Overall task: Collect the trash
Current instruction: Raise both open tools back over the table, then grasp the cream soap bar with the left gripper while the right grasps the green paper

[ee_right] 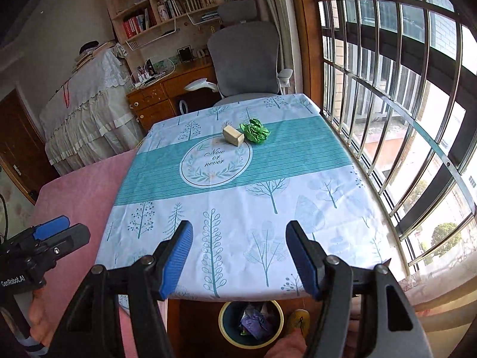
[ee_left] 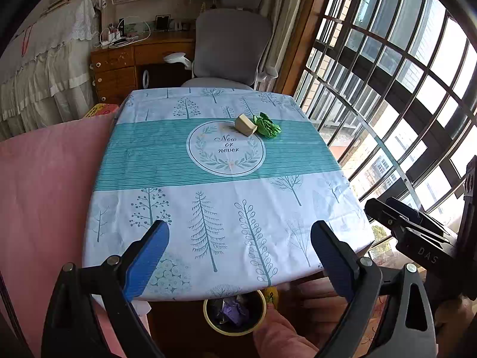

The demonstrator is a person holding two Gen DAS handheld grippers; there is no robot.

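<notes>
A crumpled green paper ball [ee_left: 266,125] [ee_right: 255,130] and a small cream box [ee_left: 245,124] [ee_right: 233,136] lie side by side, touching, near the far middle of the table. A round bin [ee_left: 235,314] [ee_right: 251,323] with a yellow rim stands on the floor under the near table edge and holds purple crumpled trash. My left gripper [ee_left: 240,256] is open and empty above the near edge. My right gripper [ee_right: 238,256] is open and empty above the near edge too. The right gripper also shows at the right of the left wrist view [ee_left: 417,232].
The table [ee_left: 208,208] wears a teal and white tree-print cloth. A pink bed [ee_left: 44,194] lies along its left. A grey office chair [ee_left: 229,47] and a wooden desk stand behind. A barred window [ee_left: 387,74] runs along the right.
</notes>
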